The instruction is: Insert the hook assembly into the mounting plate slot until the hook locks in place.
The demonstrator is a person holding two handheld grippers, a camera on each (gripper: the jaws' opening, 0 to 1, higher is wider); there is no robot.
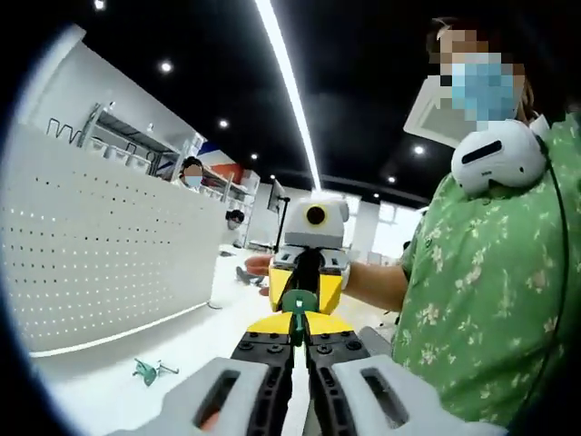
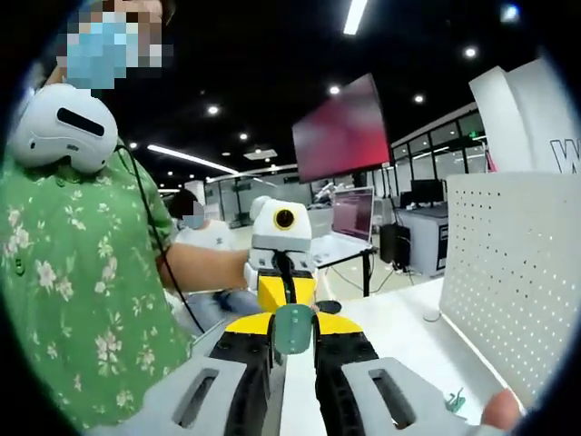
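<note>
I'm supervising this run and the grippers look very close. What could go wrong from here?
1. The left gripper and right gripper pinch one small green piece head-on in mid-air; a misaligned push might drop it.
2. Another green part lies loose on the white table by the pegboard and may leave view.

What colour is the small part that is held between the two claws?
Green: the small part shows best in the right gripper view, pinched between the right claw and the left claw.
</note>
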